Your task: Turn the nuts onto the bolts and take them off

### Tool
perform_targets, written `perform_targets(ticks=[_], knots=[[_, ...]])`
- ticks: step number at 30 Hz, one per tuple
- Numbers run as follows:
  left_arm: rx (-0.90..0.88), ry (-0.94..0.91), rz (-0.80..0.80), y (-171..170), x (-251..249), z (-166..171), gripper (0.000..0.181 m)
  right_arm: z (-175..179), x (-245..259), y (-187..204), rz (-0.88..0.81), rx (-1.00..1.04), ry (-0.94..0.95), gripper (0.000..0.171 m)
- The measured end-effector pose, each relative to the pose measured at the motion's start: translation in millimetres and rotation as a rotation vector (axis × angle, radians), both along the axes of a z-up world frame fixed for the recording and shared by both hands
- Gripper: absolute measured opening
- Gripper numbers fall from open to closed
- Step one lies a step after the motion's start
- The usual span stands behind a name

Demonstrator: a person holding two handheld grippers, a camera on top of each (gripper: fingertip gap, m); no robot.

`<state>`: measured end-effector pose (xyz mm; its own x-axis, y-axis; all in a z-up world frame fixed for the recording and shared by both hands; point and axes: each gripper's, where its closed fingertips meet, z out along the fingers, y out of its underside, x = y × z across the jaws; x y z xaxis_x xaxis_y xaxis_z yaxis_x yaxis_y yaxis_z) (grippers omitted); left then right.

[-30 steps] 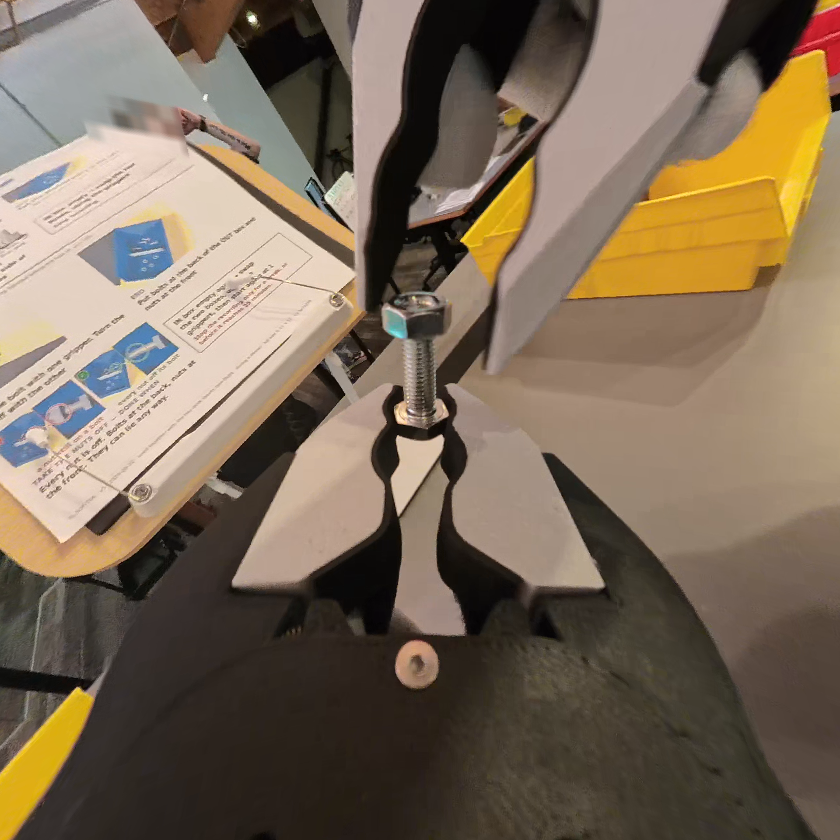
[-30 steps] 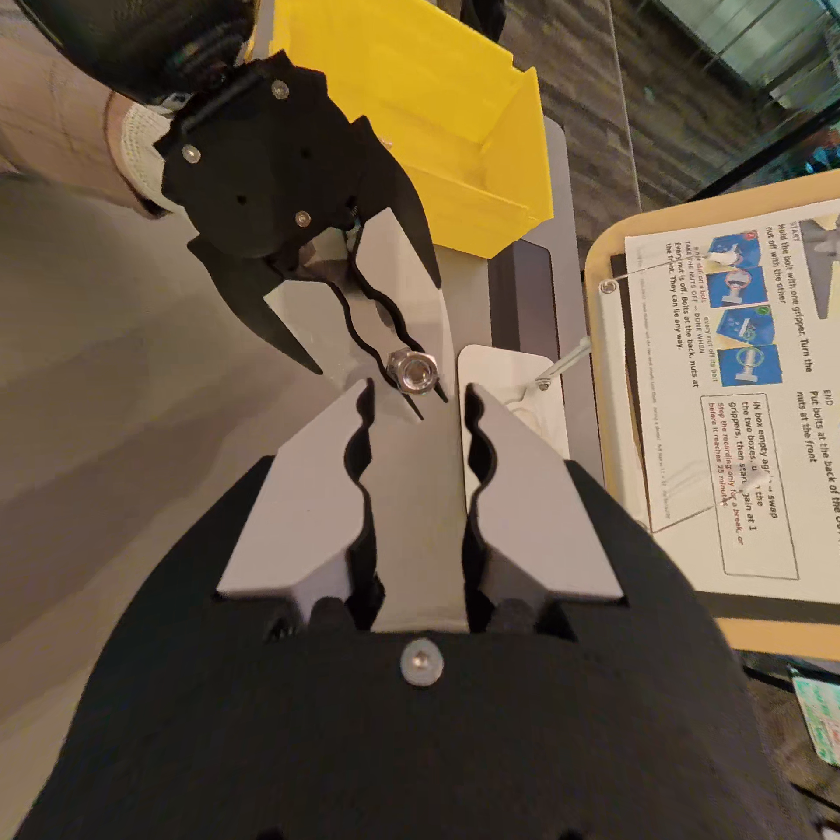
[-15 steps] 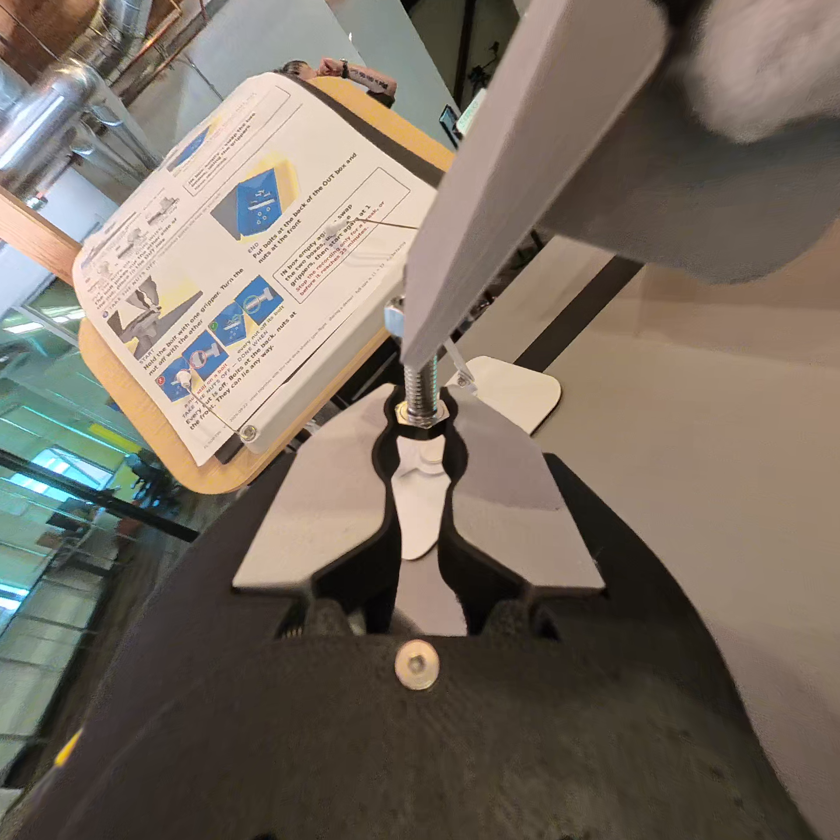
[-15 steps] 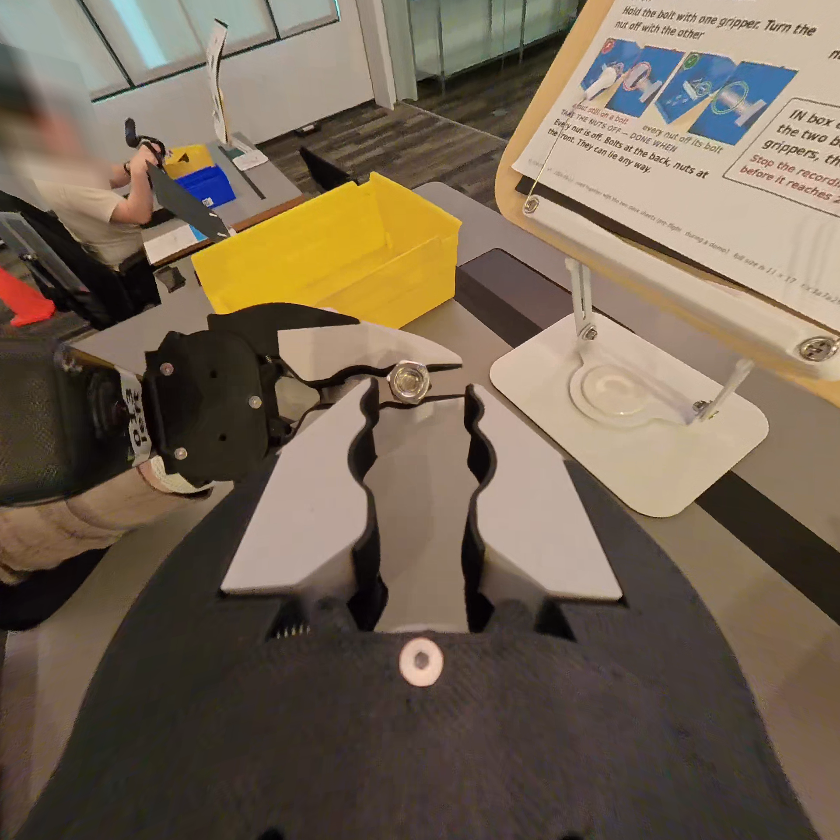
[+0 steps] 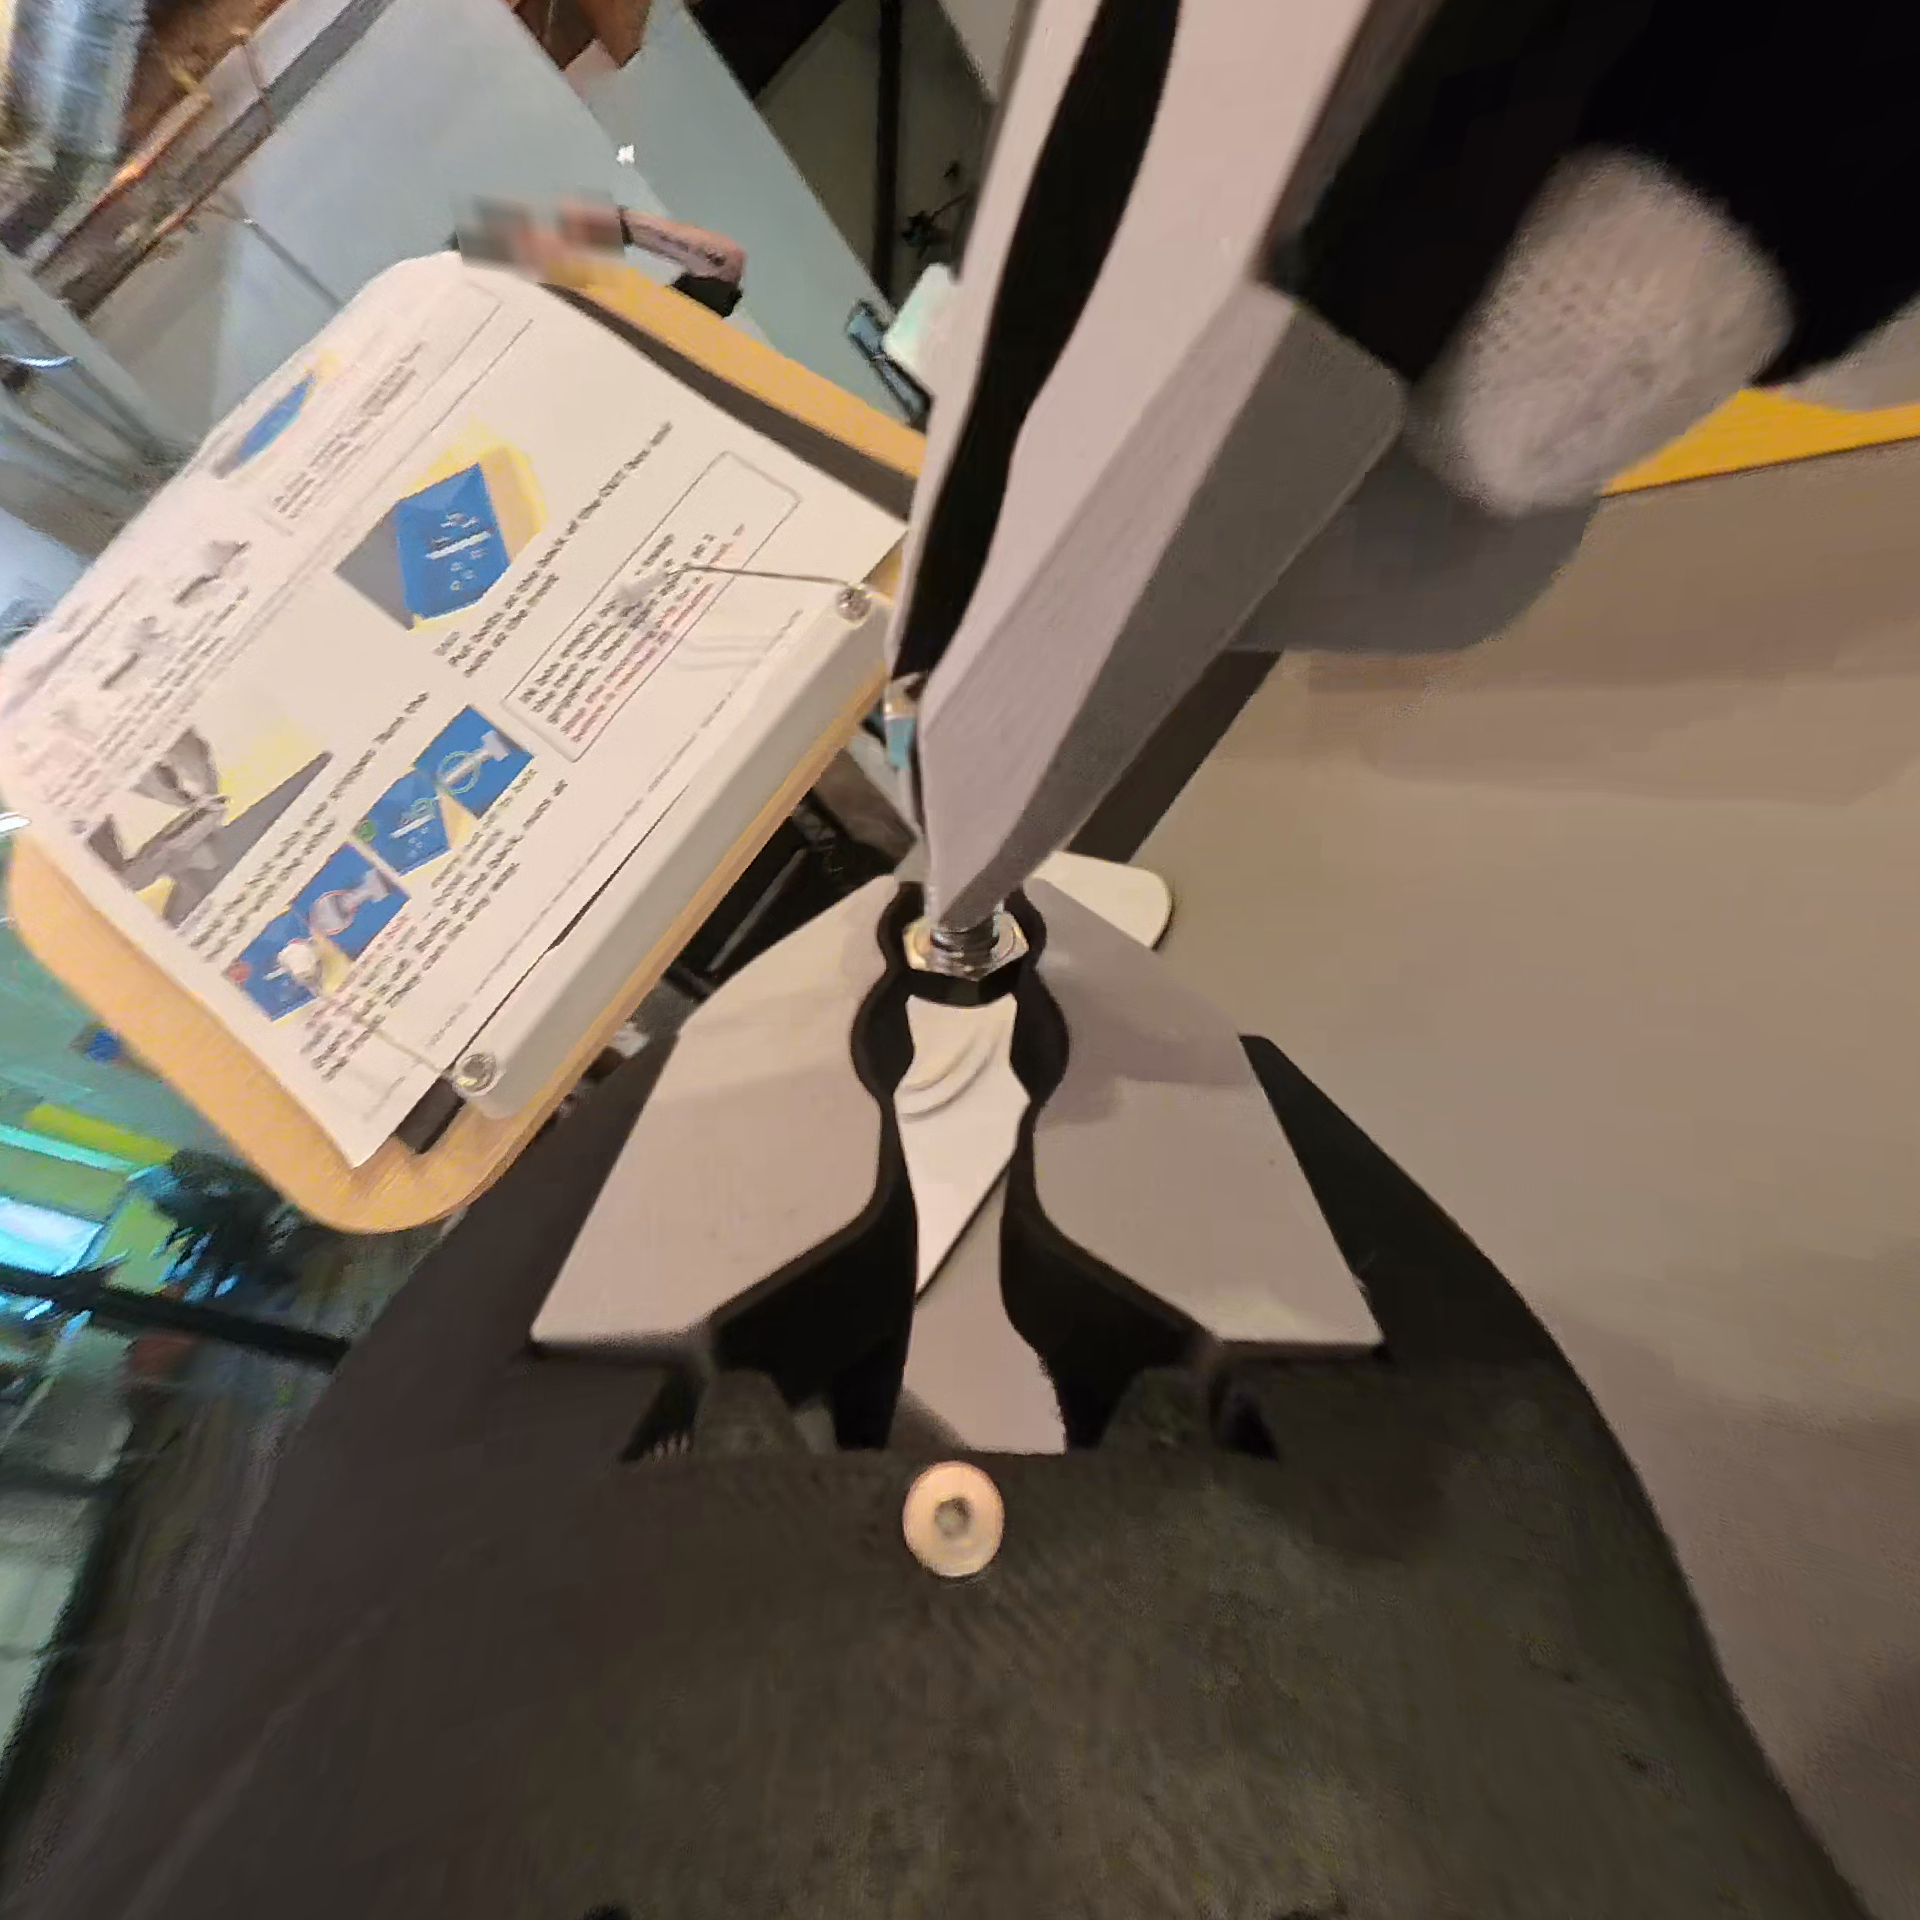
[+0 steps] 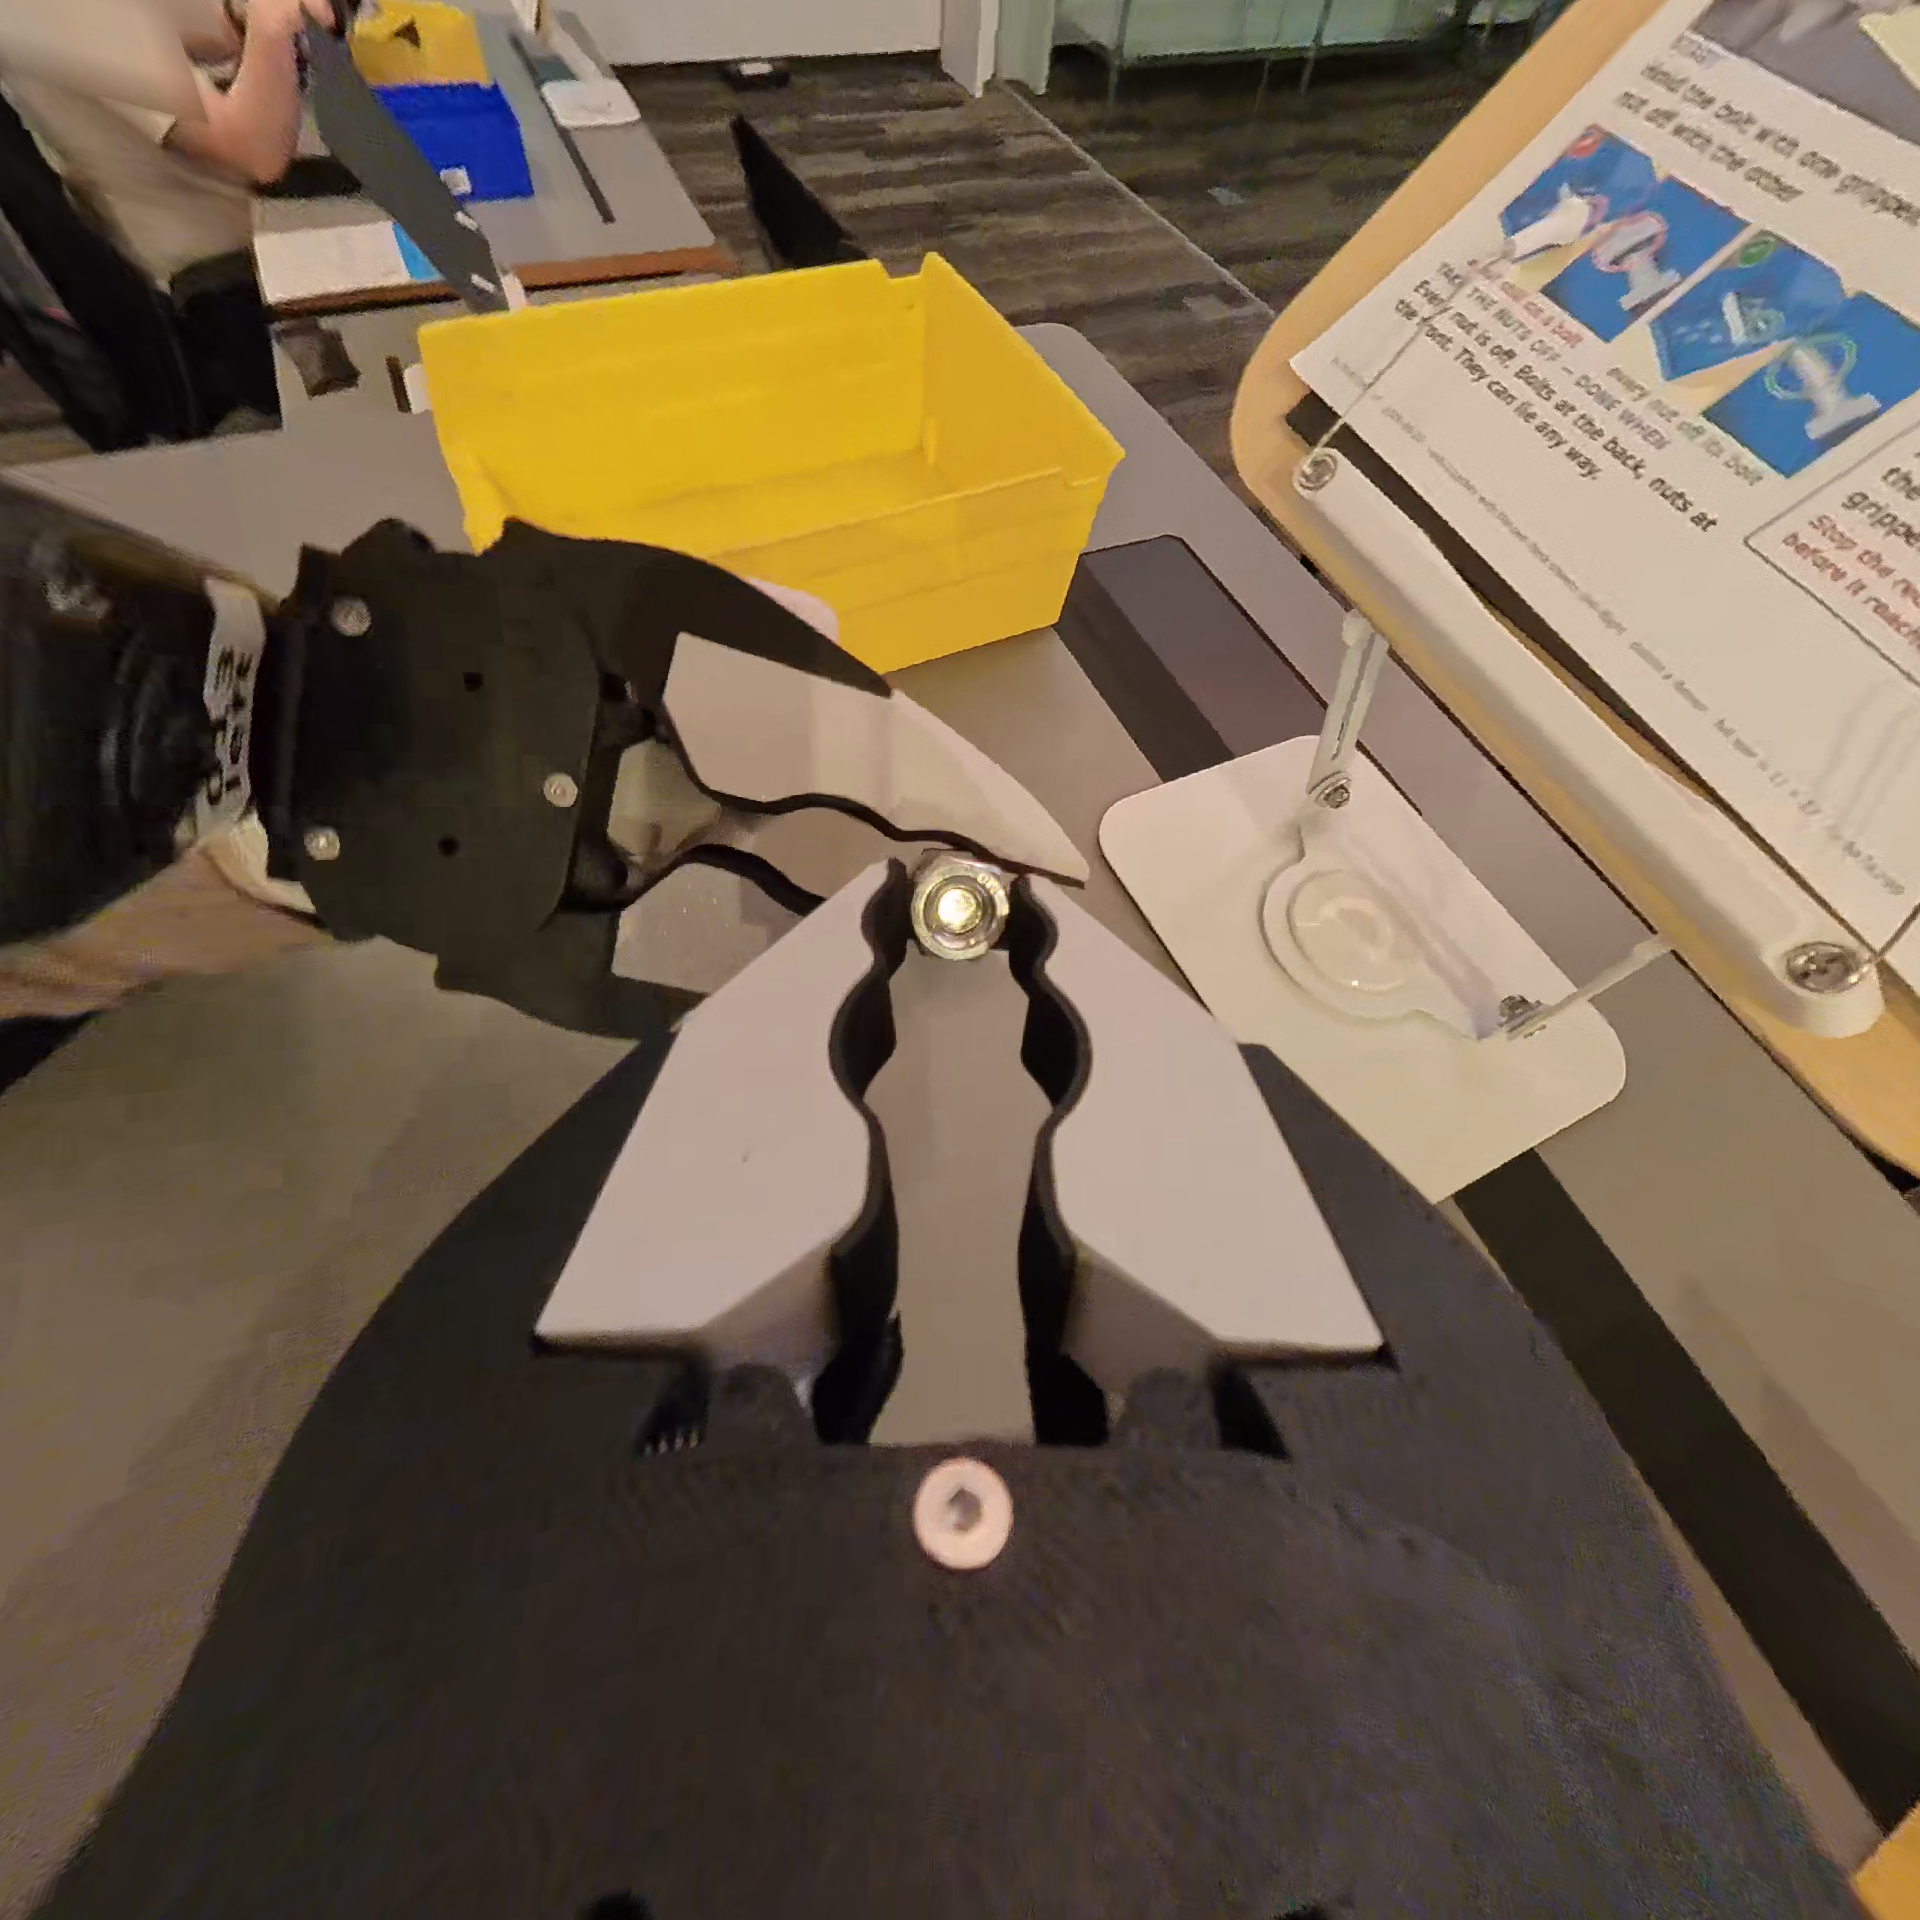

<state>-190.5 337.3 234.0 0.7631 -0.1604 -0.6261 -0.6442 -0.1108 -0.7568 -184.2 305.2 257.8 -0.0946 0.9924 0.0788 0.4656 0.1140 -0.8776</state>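
Note:
In the left wrist view my left gripper (image 5: 966,940) is shut on a silver hex nut (image 5: 977,951) at its fingertips. A threaded bolt (image 5: 961,928) rises out of the nut. My right gripper's grey fingers (image 5: 1091,520) come down from above and cover the bolt's head. In the right wrist view my right gripper (image 6: 958,899) is shut on the bolt's hex head (image 6: 958,906), seen end on between its tips. The left gripper (image 6: 416,758) reaches in from the left there, with one finger (image 6: 862,769) just behind the head. Both hold the bolt above the grey table (image 5: 1558,935).
A yellow bin (image 6: 769,457) stands behind the grippers. An instruction sheet on a wooden board (image 6: 1662,416) stands to the right on a white base plate (image 6: 1351,956); it also shows in the left wrist view (image 5: 416,675). A person (image 6: 135,156) works at a far table. My two grippers' fingertips are within a few centimetres of each other.
My right gripper moved onto the bolt head and closed on it; before, its fingers stood wide apart around it. My left gripper kept its hold on the nut. Both views swung.

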Motion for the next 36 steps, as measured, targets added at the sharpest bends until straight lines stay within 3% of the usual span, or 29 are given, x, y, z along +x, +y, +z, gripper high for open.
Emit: perform_targets(ticks=[10, 16, 20, 29, 34, 36], knots=[[-0.287, -0.266, -0.519, -46, 65, -7, 0.015, 1, 42, -40, 0.48, 0.299, -0.222, 0.017], [-0.447, -0.367, -0.903, -99, 106, -9, 0.015, -1, 72, -84, 0.807, 0.441, -0.289, 0.017], [-0.548, -0.422, -1.076, -126, 120, -15, 0.015, -7, 85, -103, 0.929, 0.546, -0.347, 0.018], [-0.519, -0.438, -1.072, -121, 122, -14, 0.015, -10, 88, -99, 0.895, 0.579, -0.392, 0.018], [-0.493, -0.45, -1.053, -117, 119, -10, 0.015, -12, 86, -94, 0.852, 0.587, -0.403, 0.038], [-0.46, -0.454, -1.002, -108, 115, -7, 0.015, -6, 82, -84, 0.762, 0.562, -0.4, 0.054]])
